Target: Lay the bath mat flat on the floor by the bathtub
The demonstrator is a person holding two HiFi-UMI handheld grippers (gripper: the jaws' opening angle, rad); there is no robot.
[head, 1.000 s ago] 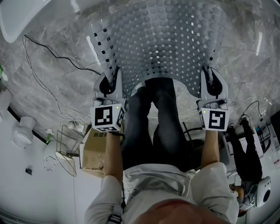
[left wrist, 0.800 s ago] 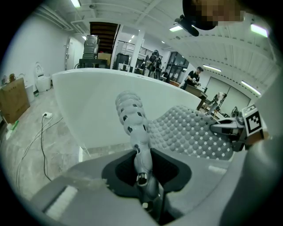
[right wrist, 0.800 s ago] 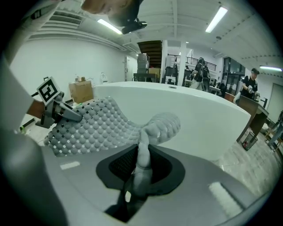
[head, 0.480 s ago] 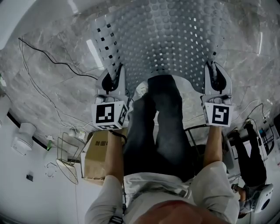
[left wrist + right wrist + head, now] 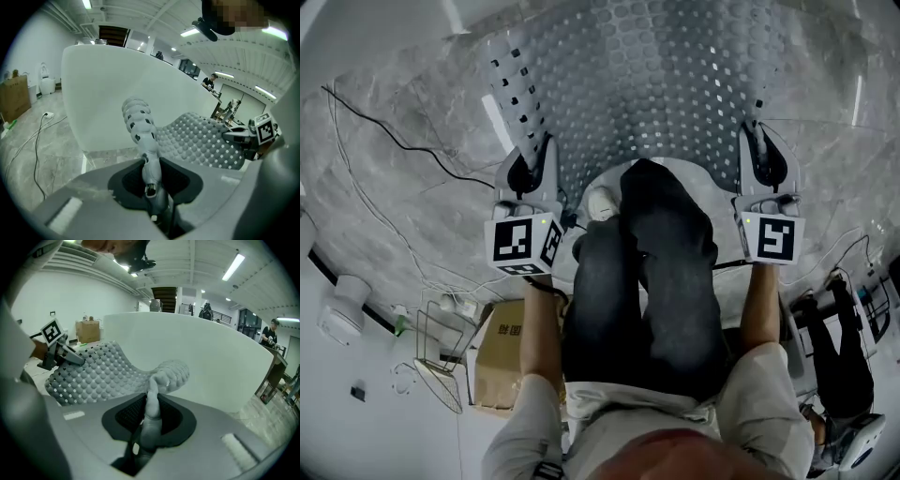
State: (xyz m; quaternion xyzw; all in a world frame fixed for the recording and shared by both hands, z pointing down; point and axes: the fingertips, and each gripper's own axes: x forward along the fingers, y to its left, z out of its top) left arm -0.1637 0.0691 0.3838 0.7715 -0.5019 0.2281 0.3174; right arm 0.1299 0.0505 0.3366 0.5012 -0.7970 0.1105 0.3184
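Left hand-held gripper (image 5: 540,150) and right hand-held gripper (image 5: 757,137) both clamped, arms outstretched

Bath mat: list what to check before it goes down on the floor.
1. left gripper shut on bath mat corner: ok.
2. right gripper shut on other corner: ok.
3. Mat flat: not ok, it sags between the grippers.
4. bathtub just beyond the mat: ok.
5. floor beneath the mat: cannot tell, hidden.
6. black cable off to the left: ok.

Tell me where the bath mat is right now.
The bath mat spreads across the top centre of the head view, over the marble floor beyond the person's legs, its near corners pinched by the left gripper and right gripper.
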